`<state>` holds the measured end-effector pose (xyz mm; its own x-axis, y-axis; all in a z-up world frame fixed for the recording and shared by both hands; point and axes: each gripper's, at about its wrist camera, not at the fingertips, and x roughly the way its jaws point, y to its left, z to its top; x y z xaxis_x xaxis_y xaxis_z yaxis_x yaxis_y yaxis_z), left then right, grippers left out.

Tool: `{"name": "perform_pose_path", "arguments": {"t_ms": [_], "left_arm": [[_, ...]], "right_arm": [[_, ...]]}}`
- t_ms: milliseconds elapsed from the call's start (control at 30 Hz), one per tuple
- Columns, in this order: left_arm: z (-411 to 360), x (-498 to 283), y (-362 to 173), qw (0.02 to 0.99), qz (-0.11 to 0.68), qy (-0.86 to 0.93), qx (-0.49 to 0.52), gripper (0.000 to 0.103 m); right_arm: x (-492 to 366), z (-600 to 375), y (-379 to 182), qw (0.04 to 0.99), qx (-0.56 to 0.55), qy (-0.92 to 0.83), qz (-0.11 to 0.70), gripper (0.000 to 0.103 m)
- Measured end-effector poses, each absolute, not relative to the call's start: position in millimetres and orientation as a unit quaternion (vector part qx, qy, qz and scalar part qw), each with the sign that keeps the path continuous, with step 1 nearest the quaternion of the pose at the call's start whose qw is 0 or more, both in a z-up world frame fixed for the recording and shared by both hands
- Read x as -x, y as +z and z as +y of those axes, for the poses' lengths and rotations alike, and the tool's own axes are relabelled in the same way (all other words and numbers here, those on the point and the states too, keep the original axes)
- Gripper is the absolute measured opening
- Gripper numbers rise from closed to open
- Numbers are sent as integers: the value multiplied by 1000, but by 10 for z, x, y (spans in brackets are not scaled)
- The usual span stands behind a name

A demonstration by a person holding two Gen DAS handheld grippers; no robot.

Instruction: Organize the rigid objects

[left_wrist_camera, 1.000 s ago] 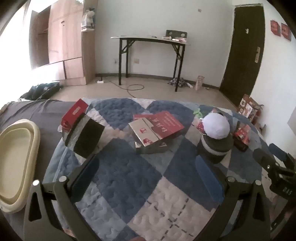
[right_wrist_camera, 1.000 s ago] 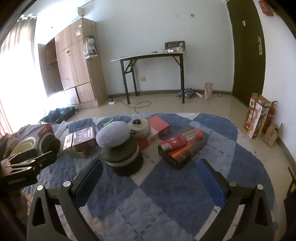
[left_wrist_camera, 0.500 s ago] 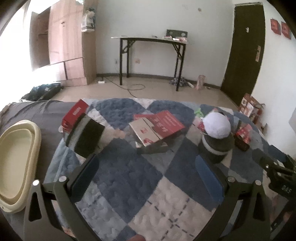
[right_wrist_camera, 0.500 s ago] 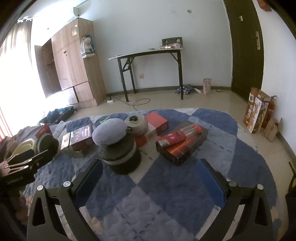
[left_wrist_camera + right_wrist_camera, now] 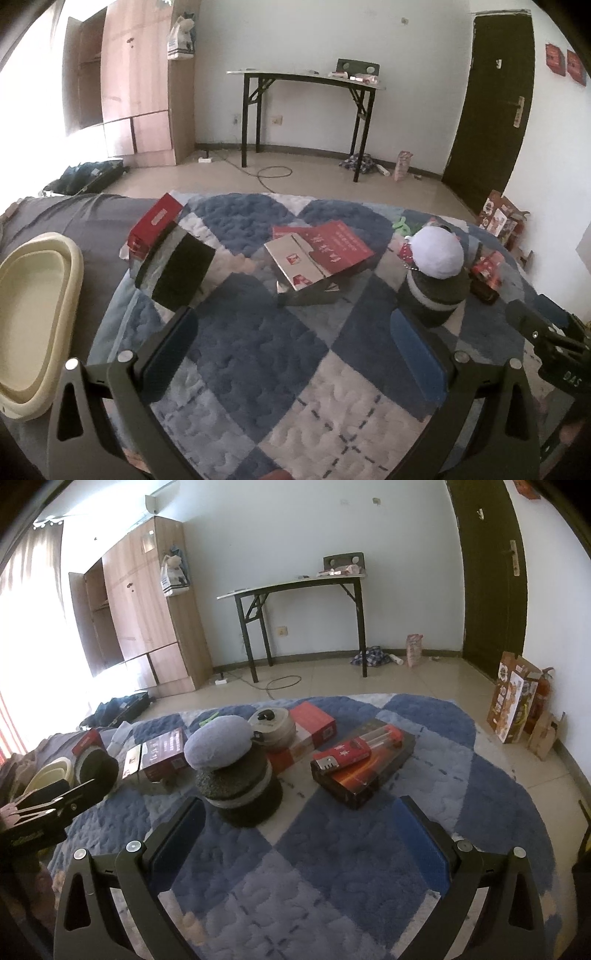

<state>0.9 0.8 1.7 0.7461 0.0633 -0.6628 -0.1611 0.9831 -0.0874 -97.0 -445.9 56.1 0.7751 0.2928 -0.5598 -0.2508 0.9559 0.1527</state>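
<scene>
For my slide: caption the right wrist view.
Open right tongs hover over a quilted rug strewn with boxes.

Two tongs are in view: the left tongs (image 5: pixel 295 354) and the right tongs (image 5: pixel 301 840), each with two blue-padded fingers spread apart and empty.

On the quilt (image 5: pixel 332 878), at frame centre, lie four boxes: a red box (image 5: pixel 314 723), a long dark box (image 5: pixel 365 771), a red-and-silver box (image 5: pixel 162 751) and a small red box (image 5: pixel 86 740) at far left.

There are two round tins: a grey-capped dark tin (image 5: pixel 236 771) and a beige tin (image 5: pixel 273 725).

One cream basin (image 5: pixel 33 317) sits at left.

One folding table (image 5: pixel 299 587) stands at upper centre.
</scene>
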Motion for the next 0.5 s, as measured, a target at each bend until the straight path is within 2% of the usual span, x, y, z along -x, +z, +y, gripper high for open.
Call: {"name": "perform_pose_path", "arguments": {"t_ms": [500], "left_arm": [[39, -28, -15, 923, 372, 65, 72, 103]], "right_arm": [[990, -4449, 580, 943, -33, 151, 294, 103]]}}
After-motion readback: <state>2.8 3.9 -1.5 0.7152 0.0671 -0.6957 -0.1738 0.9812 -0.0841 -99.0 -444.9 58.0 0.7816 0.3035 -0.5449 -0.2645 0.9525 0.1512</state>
